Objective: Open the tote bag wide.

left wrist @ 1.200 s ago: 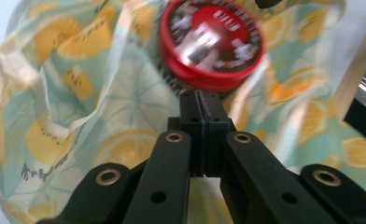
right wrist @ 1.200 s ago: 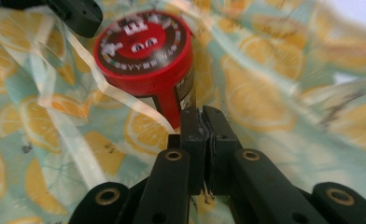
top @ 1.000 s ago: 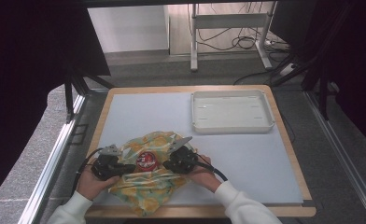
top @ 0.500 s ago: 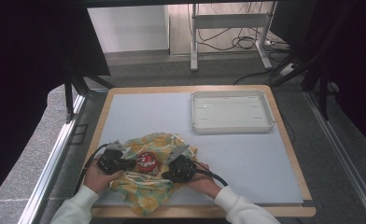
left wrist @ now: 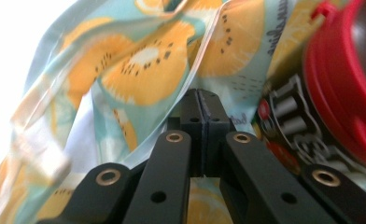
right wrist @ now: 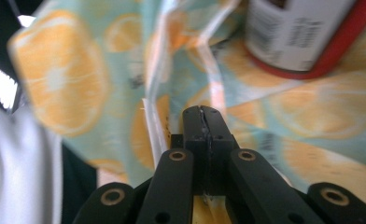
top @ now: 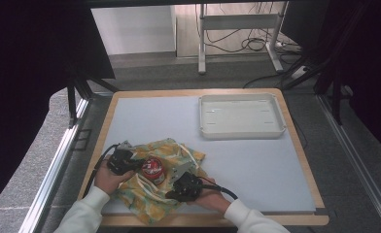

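Pinching bag (top: 166, 171) fabric, both grippers clenched: left (top: 123, 160) at nine o'clock of can (top: 153, 170), right (top: 184, 187) at four; next, I lift together.

A pale grey worktop (top: 145, 116) with a light wooden rim stands on a grey carpeted floor (top: 159, 73). Behind it, a white wall panel (top: 130, 29), a metal stand (top: 237, 29) and tangled cables (top: 256, 43); darkness flanks both sides.
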The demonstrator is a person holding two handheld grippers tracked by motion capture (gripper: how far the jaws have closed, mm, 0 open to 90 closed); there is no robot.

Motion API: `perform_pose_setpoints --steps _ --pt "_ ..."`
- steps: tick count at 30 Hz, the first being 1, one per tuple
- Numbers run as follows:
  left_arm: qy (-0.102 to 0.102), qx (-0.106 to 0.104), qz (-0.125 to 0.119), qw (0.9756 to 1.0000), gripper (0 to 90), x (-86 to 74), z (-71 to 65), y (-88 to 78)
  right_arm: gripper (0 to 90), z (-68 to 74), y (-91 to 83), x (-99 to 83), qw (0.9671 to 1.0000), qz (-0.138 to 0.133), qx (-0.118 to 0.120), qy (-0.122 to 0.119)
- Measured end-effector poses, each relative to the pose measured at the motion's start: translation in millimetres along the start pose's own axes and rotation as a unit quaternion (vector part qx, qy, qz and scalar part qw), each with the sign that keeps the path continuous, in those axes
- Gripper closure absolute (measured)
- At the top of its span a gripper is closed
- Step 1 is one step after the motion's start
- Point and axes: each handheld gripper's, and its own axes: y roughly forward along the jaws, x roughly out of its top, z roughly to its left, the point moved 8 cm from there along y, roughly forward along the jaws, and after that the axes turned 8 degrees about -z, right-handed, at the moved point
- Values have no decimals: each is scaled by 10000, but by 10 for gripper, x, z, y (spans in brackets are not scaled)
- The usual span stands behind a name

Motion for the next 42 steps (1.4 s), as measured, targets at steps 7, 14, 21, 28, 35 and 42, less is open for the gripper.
perform_pose_setpoints --steps 7,14,21,28,35,42 --pt "48 101 33 9999 900 57 -7 74 888 197 6 -66 9994 43 248 -234" --pt "-51 87 7 9999 900 57 23 89 887 221 -9 -84 9993 39 262 -275" --pt "-47 -30 -178 9998 900 71 -11 -26 886 64 -164 16 9997 -234 -62 -73" --pt "-121 -186 -531 9983 900 107 -84 -294 887 -226 -467 268 9954 -673 -671 112" --pt "-135 -311 -924 9951 900 187 -169 -638 887 -539 -383 420 9932 -542 -989 287" --pt "-232 -677 -500 9962 900 -5 -267 -526 886 -740 -226 483 9916 -410 -1142 458"
